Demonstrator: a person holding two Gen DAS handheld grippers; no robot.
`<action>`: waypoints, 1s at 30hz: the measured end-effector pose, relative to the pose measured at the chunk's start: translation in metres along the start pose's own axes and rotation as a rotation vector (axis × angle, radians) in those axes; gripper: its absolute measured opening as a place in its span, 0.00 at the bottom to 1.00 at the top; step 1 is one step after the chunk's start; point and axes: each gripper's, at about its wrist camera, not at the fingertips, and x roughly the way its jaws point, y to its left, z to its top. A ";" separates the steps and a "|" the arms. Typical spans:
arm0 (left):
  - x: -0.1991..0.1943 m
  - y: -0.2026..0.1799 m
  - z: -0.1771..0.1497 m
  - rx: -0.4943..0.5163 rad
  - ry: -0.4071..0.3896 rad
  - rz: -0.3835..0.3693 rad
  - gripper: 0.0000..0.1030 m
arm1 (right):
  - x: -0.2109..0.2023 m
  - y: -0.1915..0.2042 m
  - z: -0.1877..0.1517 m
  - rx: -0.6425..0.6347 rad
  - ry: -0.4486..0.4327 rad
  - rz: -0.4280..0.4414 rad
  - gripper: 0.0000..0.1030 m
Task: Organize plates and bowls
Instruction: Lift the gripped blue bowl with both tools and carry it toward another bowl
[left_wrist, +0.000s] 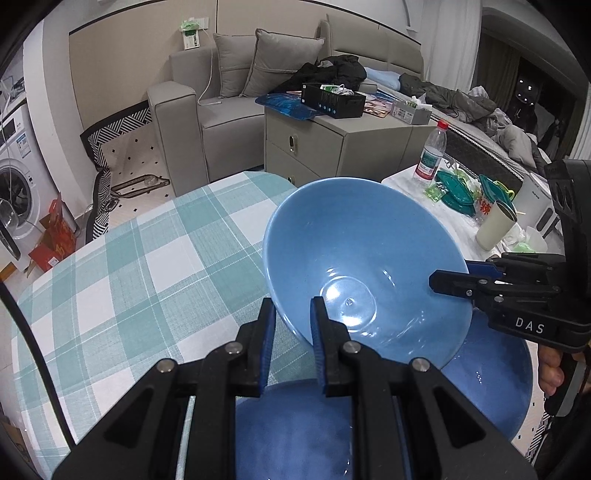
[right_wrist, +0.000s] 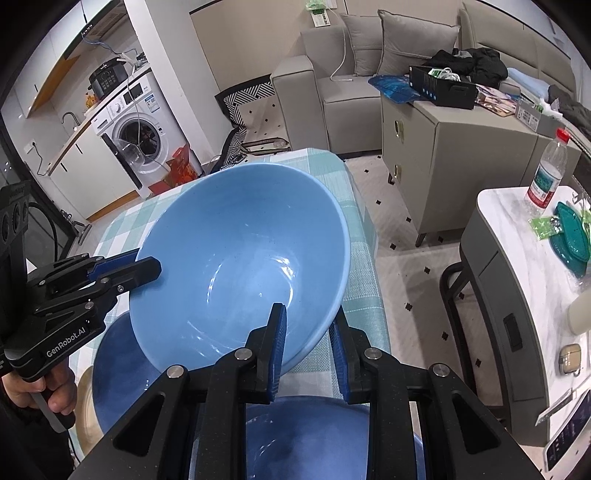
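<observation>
A: How far was the work?

B: It seemed to be in the middle. Both hand-held grippers gripped one light blue bowl (left_wrist: 354, 266) by its rim. The left hand-held gripper (left_wrist: 293, 345) was clamped on the near rim in its own view, and the right hand-held gripper (right_wrist: 308, 349) pinched the opposite side. The bowl was tilted and lifted above the desk (left_wrist: 129, 266).

A: What was under it?

B: Two darker blue bowls (right_wrist: 114, 373) stood near, low in the pictures. I think the light bowl was meant to go into one of them, but this was not yet done. A pale dish edge showed at the far left of the right view; I could not tell what it was.

A: And the room?

B: The desk had a green and white check cloth. Behind were a grey sofa (left_wrist: 221, 103), a washing machine (right_wrist: 136, 136) and a side table with a water bottle (left_wrist: 432, 151).
</observation>
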 end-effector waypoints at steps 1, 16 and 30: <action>-0.002 0.000 0.000 -0.001 -0.003 0.000 0.16 | -0.002 0.001 0.001 -0.002 -0.003 -0.002 0.23; -0.037 -0.003 0.004 0.003 -0.054 0.009 0.16 | -0.035 0.017 0.004 -0.032 -0.030 -0.007 0.23; -0.070 -0.001 -0.004 0.011 -0.086 0.020 0.16 | -0.054 0.038 0.000 -0.083 -0.037 0.003 0.23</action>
